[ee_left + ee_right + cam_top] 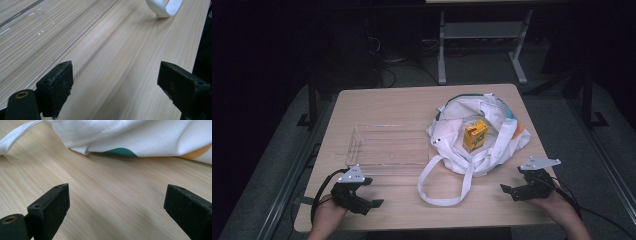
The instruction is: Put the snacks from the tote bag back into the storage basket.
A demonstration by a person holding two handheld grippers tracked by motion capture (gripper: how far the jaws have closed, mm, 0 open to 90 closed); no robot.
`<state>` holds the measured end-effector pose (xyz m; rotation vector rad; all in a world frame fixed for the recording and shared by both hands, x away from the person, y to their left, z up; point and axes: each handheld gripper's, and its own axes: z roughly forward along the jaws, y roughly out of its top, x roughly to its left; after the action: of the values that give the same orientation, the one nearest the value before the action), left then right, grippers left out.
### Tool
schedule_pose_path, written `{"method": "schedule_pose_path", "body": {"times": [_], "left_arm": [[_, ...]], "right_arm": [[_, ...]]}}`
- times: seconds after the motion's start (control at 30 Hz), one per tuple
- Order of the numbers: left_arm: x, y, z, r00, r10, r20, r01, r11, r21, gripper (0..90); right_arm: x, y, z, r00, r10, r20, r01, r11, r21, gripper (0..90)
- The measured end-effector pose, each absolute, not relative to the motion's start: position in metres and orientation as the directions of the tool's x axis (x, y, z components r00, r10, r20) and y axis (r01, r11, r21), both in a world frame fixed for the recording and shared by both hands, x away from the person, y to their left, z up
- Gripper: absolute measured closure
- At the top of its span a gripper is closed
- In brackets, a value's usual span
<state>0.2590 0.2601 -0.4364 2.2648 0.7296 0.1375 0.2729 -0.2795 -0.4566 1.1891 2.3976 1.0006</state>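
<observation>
A white cloth tote bag (492, 125) lies open on the wooden table (397, 100), right of centre, with a yellow carton (475, 135) standing in its mouth. Its long white handle (447, 185) loops toward the front edge. A clear plastic tray (387, 145) rests empty to the bag's left. My left gripper (371, 192) sits near the front left corner, just in front of the tray, open with nothing between its jaws (115, 87). My right gripper (508, 191) rests at the front right, open, jaws wide over bare wood (117, 207), the bag's edge (140, 137) just ahead.
The table's front edge runs close under both hands. Beyond the table the floor is dark, with a metal table frame (482, 45) and cables (387, 65) at the back. Bare wood lies between the two grippers, crossed by the handle loop (165, 7).
</observation>
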Motion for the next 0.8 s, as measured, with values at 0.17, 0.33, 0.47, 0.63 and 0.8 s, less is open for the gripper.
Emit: {"method": "schedule_pose_path", "body": {"times": [0.17,0.33,0.47,0.63,0.8], "left_arm": [[0.259,0.26,-0.436,0.833,0.542,-0.109,0.458,-0.567,0.684,12.9],[0.26,0.259,-0.435,0.836,0.54,-0.096,0.45,-0.575,0.683,12.9],[0.258,0.256,-0.436,0.84,0.533,-0.102,0.449,-0.576,0.683,12.9],[0.258,0.257,-0.435,0.848,0.522,-0.094,0.437,-0.586,0.682,12.9],[0.257,0.255,-0.434,0.844,0.527,-0.101,0.442,-0.577,0.687,12.9]], "right_arm": [[0.273,-0.278,-0.455,-0.628,0.777,0.055,0.586,0.425,0.69,6.0],[0.273,-0.276,-0.454,-0.639,0.767,0.057,0.59,0.441,0.676,6.3],[0.271,-0.275,-0.45,-0.638,0.768,0.053,0.593,0.447,0.67,6.4],[0.27,-0.275,-0.445,-0.648,0.761,0.044,0.579,0.453,0.678,6.6],[0.271,-0.275,-0.44,-0.65,0.758,0.049,0.589,0.462,0.663,6.6]]}}
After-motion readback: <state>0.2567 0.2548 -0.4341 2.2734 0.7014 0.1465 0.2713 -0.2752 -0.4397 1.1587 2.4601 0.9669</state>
